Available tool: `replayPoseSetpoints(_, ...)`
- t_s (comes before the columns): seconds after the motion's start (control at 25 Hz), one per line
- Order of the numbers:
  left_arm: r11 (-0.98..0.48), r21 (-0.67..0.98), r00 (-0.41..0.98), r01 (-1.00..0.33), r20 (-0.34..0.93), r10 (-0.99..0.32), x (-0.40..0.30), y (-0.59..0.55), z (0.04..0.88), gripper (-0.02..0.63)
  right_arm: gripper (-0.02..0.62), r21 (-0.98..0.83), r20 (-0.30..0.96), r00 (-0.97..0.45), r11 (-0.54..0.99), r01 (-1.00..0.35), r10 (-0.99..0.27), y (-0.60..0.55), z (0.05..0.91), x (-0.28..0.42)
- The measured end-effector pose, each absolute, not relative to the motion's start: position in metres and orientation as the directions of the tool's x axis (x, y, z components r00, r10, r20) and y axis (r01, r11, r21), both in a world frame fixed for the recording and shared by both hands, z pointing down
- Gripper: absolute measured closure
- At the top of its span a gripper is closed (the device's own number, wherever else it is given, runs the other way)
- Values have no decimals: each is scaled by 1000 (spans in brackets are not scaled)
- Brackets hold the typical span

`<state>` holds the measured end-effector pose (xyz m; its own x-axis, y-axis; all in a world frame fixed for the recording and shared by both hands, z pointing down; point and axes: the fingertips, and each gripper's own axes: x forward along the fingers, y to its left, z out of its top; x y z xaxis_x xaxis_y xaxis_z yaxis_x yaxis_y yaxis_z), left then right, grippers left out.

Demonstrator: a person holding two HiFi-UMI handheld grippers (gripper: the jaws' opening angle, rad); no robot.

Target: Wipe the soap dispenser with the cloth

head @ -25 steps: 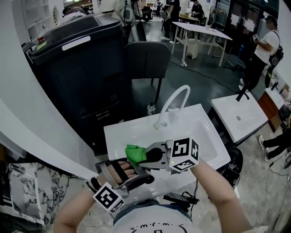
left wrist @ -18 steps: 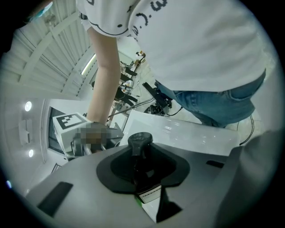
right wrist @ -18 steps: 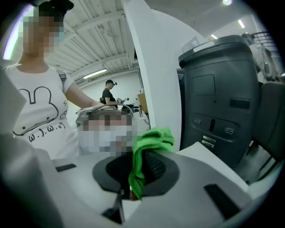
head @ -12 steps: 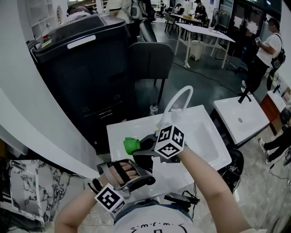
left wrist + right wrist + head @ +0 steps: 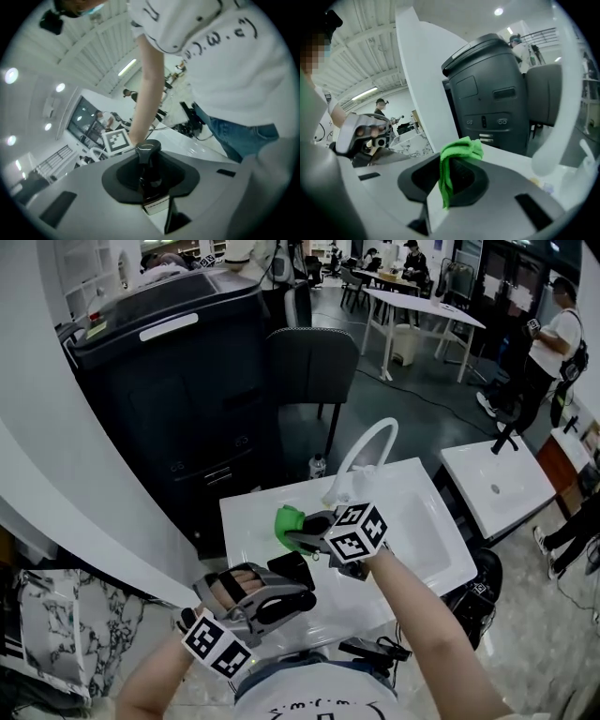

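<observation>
My left gripper (image 5: 292, 583) is shut on a dark soap dispenser (image 5: 294, 569) and holds it over the front rim of the white sink (image 5: 422, 549). In the left gripper view the dispenser (image 5: 151, 180) stands between the jaws, its black pump head (image 5: 148, 149) uppermost and a pale label low on the bottle. My right gripper (image 5: 292, 532) is shut on a folded green cloth (image 5: 288, 519), just above and beyond the dispenser and apart from it. In the right gripper view the cloth (image 5: 457, 159) sticks out past the jaws, and the left gripper (image 5: 365, 133) shows at the left.
A white arched faucet (image 5: 361, 456) rises at the back of the sink. A large black machine (image 5: 178, 381) and a dark chair (image 5: 309, 367) stand beyond. A second white basin (image 5: 497, 479) lies to the right. People stand in the far room.
My right gripper has swung left and away from me over the basin, rolling its marker cube, with the cloth in it. My left gripper has risen a little and rolled with the dispenser.
</observation>
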<state>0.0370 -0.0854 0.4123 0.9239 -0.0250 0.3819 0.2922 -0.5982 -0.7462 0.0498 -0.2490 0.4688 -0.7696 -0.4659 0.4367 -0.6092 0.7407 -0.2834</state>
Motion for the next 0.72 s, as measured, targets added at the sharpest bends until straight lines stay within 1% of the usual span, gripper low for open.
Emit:
replayPoseSetpoints(0.08, -714, -678, 954, 176, 297, -47, 37, -99, 396, 502, 548, -287, 409, -755, 713, -640, -513, -247, 467, 62)
replayPoseSetpoints(0.16, -796, -602, 972, 66, 218, -85, 35, -115, 384, 502, 546, -294, 382, -750, 698, -653, -541, -241, 464, 70)
replayPoseSetpoints(0.32, -892, -435, 983, -125, 71, -172, 25, -148, 357, 509, 546, -281, 328, -717, 662, -695, -614, -233, 455, 80)
replayPoseSetpoints(0.4, -935, -288, 974, -209, 29, -226, 19, -164, 350, 512, 548, -279, 298, -695, 636, -719, -655, -230, 449, 88)
replayPoseSetpoints(0.44, -945, -225, 968, -239, 23, -250, 17, -172, 349, 512, 548, -281, 283, -687, 627, -726, -669, -229, 447, 91)
replayPoseSetpoints(0.6, -948, -56, 950, -313, -12, -313, 17, -199, 341, 514, 548, -284, 254, -664, 602, -746, -703, -221, 445, 96)
replayPoseSetpoints(0.72, -906, 186, 921, -381, -16, -390, 15, -229, 340, 514, 547, -299, 238, -645, 577, -760, -726, -217, 447, 98)
